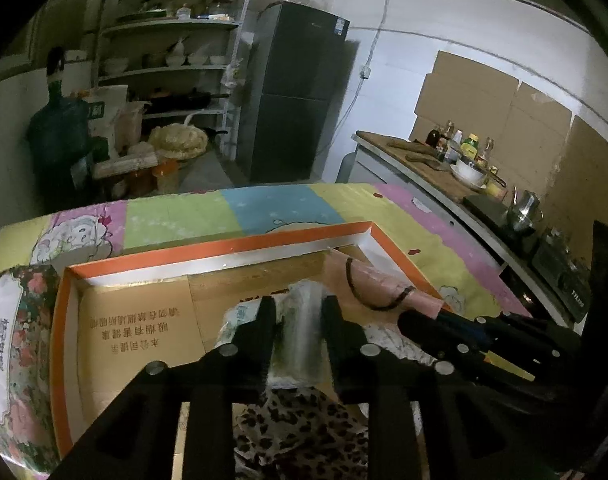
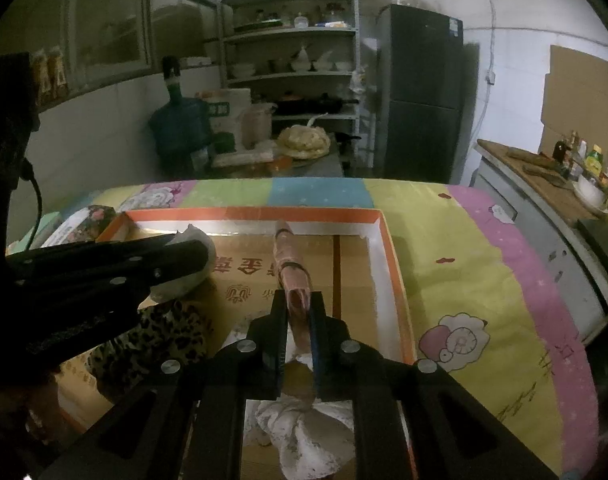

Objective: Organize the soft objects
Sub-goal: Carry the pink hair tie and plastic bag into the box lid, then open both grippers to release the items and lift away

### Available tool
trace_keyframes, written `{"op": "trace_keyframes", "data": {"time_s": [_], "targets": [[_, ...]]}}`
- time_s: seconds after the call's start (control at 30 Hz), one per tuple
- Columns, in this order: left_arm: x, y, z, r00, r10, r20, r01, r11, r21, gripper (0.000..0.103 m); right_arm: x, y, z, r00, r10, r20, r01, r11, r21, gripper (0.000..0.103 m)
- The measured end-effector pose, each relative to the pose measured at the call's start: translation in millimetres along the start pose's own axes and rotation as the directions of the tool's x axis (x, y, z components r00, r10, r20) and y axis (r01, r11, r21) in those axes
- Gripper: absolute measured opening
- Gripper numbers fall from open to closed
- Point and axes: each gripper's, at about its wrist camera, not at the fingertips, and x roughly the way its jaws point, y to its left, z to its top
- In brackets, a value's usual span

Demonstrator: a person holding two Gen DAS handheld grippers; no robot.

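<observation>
Orange-rimmed box crowded near both grippers.

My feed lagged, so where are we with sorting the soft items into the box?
Done: leopard-print cloth and white cloth lie in the orange-rimmed box. In hand: right gripper pinches the pink roll; left gripper straddles a pale bundle. Left: the floral item outside.

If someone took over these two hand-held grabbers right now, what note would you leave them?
Left gripper: jaws around a pale rolled cloth in the orange-rimmed box; whether they still press it is unclear.
Right gripper: jaws shut on the pink banded roll, which lies along the box floor.
Done: leopard-print cloth and white cloth already lie in the box.
Left: release both rolls, then fetch any remaining items.
</observation>
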Motion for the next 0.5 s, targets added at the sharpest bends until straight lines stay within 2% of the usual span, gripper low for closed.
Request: {"op": "trace_keyframes", "data": {"time_s": [0.07,0.13,0.23,0.3,0.33,0.43,0.5], "targets": [[0,2,1,1.0,-0.008,-0.003,0.008,1.0,-0.015,0.031,0,0,-1,1.0,0.002,-0.001,-0.002,1.0,0.003,0.014],[0,4,1,1.0,-0.005,-0.008,0.005,1.0,-0.026,0.033,0,0,-2,1.0,0.01,-0.003,-0.01,1.0,0.009,0.019],[-2,7,1,1.0,-0.002,-0.008,0.002,1.0,-0.029,0.033,0,0,-3,1.0,0.007,-0.005,-0.007,1.0,0.007,0.031],[-6,7,1,1.0,0.002,0.005,-0.002,1.0,-0.023,0.033,-1,1,-4,1.0,0.005,-0.003,-0.005,1.0,0.004,0.046],[-7,7,1,1.0,0.002,0.011,-0.002,1.0,-0.02,0.034,-2,2,-4,1.0,0.006,-0.001,-0.006,1.0,0.002,0.048],[-14,7,0,0.999,-0.01,0.036,0.01,1.0,-0.018,0.045,-3,4,-4,1.0,0.006,0.003,-0.006,1.0,-0.001,0.05],[-18,8,1,0.998,-0.018,0.052,0.02,1.0,-0.024,0.057,-4,2,-5,1.0,0.007,0.004,-0.007,1.0,-0.002,0.05]]}}
